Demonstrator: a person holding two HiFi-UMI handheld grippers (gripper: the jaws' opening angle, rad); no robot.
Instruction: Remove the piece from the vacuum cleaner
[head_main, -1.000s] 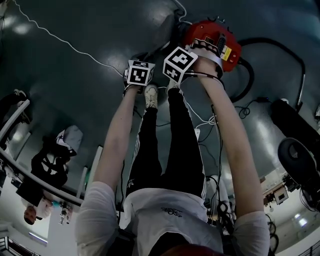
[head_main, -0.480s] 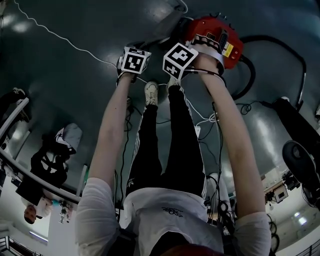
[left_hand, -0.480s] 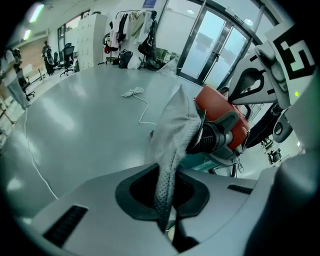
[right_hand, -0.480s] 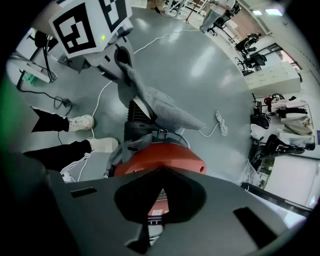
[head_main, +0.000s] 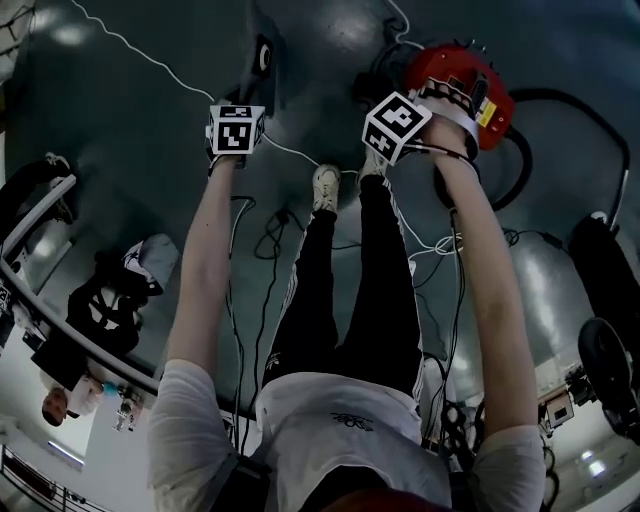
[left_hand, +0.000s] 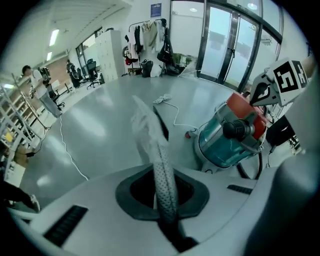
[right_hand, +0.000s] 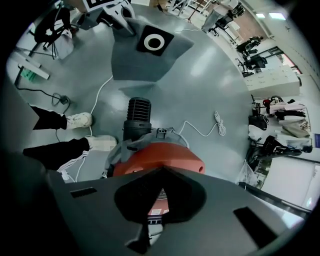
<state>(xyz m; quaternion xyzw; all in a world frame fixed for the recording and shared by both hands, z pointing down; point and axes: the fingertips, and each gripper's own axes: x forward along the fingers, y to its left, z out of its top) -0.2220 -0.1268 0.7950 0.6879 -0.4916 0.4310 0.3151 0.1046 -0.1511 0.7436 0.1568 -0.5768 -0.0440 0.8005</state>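
The vacuum cleaner has a red top and a clear teal body and stands on the grey floor. My left gripper is shut on a flat grey dust bag with a white ring, held out to the left of the machine. In the left gripper view the bag shows edge-on between the jaws. My right gripper rests at the red top. Its jaws stand close together, and whether they clamp anything is hidden.
A black hose loops to the right of the vacuum cleaner. A black cylinder part stands beside it. A white cable runs over the floor. The person's shoes stand just before the machine. Dark bags lie at left.
My left gripper has swung left and away from the vacuum cleaner, and the grey bag has come out with it. The right gripper stays on the red top.
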